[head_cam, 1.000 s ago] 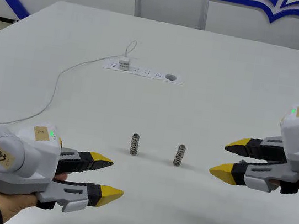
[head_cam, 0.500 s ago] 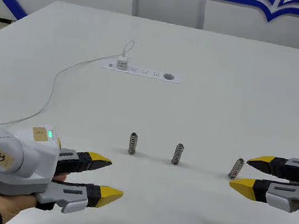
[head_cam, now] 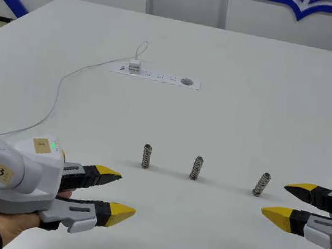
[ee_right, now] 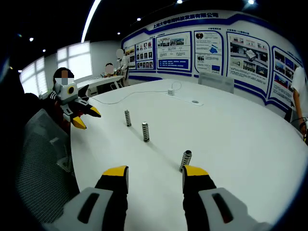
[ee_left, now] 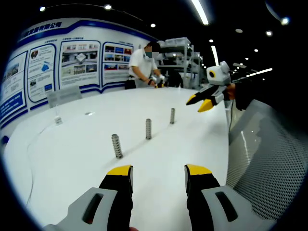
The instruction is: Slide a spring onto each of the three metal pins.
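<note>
Three grey metal coil springs are set upright in a row on the white tabletop [head_cam: 252, 81], well apart from one another. They are listed as seen in the head view: the left spring [head_cam: 147, 156], the middle spring [head_cam: 196, 168] and the right spring [head_cam: 261, 184]. The pins inside cannot be made out. The right gripper [head_cam: 276, 199], its yellow-tipped jaws spread apart, is held just beside the right spring, not touching. The left gripper [head_cam: 124, 192], jaws likewise parted, is held near the left spring. A white power strip [head_cam: 155, 75] and a white cable [head_cam: 59, 94] are laid farther back. A grey chair [head_cam: 186, 2] is placed behind the table.
</note>
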A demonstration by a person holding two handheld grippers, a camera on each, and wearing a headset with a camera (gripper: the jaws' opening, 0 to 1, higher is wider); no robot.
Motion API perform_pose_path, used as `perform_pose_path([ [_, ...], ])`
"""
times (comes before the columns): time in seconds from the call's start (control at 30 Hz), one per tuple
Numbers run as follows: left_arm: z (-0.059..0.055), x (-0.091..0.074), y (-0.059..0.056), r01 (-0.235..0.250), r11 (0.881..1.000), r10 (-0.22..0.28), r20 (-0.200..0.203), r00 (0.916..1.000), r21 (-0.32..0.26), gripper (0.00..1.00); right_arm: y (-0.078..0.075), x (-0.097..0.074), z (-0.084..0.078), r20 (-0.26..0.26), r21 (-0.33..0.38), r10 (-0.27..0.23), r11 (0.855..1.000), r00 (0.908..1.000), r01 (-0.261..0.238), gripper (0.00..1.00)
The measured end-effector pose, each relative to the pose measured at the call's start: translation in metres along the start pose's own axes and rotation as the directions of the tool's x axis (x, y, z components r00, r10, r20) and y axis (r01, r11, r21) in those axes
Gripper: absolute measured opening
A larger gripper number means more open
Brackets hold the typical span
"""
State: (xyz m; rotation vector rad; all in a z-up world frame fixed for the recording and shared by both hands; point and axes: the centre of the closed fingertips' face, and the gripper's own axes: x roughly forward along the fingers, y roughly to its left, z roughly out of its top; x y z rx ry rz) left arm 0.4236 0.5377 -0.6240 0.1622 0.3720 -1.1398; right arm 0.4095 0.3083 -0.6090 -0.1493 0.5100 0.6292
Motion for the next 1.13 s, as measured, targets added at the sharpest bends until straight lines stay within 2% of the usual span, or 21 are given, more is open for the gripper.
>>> perform_pose_path([
  [0.7,-0.001,-0.002,0.007,-0.039,0.998,0.040,0.022,0.9990,-0.051,0.51,0.000,0.000,-0.010,0.037,0.066,-0.042,0.997,0.9984,0.040,0.52],
  [0.97,-0.001,-0.003,0.008,-0.044,0.997,0.045,0.017,0.9988,-0.056,0.52,-0.004,-0.001,-0.010,0.048,0.060,-0.060,0.997,0.9971,0.057,0.54],
  [1.13,-0.002,-0.002,0.009,-0.047,0.997,0.048,0.013,0.9988,-0.059,0.53,-0.005,0.000,-0.012,0.037,-0.005,-0.065,0.998,0.9972,0.066,0.57],
])
